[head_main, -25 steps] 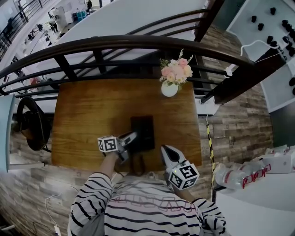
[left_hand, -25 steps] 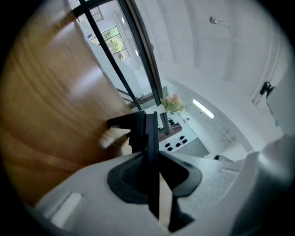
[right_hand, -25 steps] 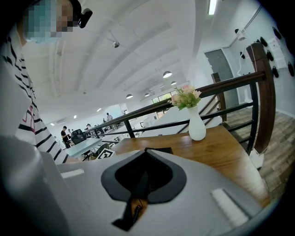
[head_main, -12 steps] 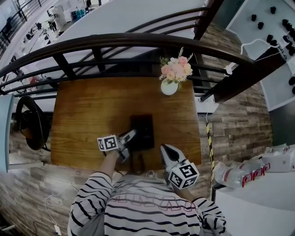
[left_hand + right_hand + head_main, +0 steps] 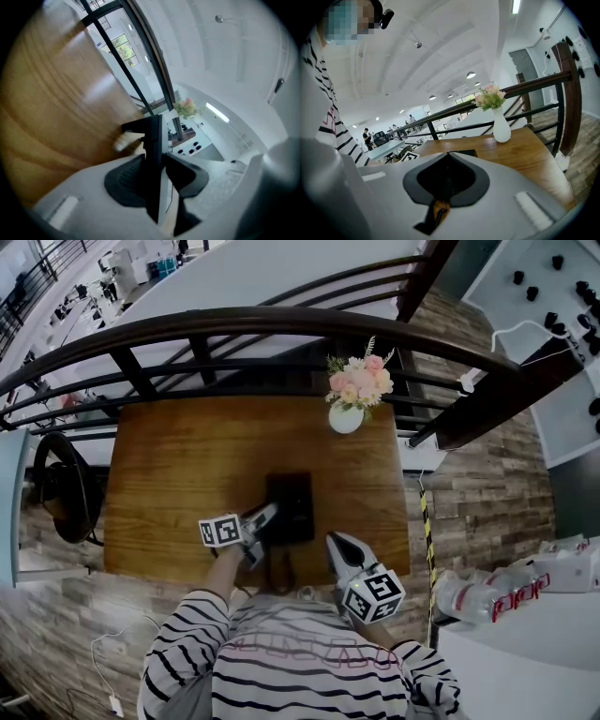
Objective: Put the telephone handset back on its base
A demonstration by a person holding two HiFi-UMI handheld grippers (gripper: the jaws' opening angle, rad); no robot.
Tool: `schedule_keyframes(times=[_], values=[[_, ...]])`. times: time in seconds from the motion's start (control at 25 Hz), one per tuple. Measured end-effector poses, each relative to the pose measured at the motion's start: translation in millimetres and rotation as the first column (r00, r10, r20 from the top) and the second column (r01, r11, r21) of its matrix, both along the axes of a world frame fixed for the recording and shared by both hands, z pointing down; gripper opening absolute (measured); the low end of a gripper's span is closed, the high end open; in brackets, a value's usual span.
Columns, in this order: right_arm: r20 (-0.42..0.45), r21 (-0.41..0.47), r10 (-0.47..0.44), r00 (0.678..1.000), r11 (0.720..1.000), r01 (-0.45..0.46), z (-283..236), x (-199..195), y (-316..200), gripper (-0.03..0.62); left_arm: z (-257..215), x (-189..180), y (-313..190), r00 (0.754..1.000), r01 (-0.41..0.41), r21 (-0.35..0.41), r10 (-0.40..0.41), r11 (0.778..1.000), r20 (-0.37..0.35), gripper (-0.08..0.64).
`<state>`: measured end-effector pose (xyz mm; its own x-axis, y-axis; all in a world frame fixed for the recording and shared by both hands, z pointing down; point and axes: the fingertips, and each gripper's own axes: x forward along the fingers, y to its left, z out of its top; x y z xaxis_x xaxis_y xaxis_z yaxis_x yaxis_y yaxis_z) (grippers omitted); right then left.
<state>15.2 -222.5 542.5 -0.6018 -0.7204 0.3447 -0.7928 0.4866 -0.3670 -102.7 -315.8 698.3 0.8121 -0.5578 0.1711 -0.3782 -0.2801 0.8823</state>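
A black telephone (image 5: 292,505) lies in the middle of the wooden table (image 5: 178,465). My left gripper (image 5: 264,521) reaches it from its left front side. In the left gripper view a thin black slab, the handset (image 5: 153,140), stands edge-on between the jaws of the left gripper (image 5: 159,161). The jaws are opening, and a narrow gap shows beside the right pad. My right gripper (image 5: 336,545) hovers by the table's front edge, right of the phone, shut with nothing in it (image 5: 449,157). A coiled cord (image 5: 436,213) hangs below it.
A white vase of pink flowers (image 5: 347,416) stands at the table's far right corner. A dark curved railing (image 5: 281,329) runs behind the table. The person's striped sleeves fill the lower head view. A white counter (image 5: 525,652) is at the right.
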Motion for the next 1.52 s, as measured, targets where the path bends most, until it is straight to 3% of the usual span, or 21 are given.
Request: schedule_keyframes(times=[0.48,0.8,1.12,1.52], values=[[0.003,0.007,-0.015,1.000,1.000,0.015,-1.1,-0.9,-0.2,0.000,-16.4,-9.3,-6.4,0.999,0.044,0.062,-0.044,0.997,0.001,0.178],[0.004,0.023,-0.029,1.000,0.999,0.029,-5.6,-1.1,4.9,0.000,-53.7,-8.5,1.4,0.993,0.027,0.183,-0.048,0.983,0.106,0.198],[0.012,0.045,-0.046,0.999,0.998,0.046,-13.2,-1.8,13.5,0.000,-103.2,-2.8,28.2,0.957,-0.041,0.380,-0.073,0.924,0.281,0.185],[0.025,0.069,-0.076,0.997,0.995,0.074,-16.9,-2.8,31.2,0.000,-142.1,3.0,75.1,0.916,-0.094,0.495,-0.120,0.864,0.383,0.138]])
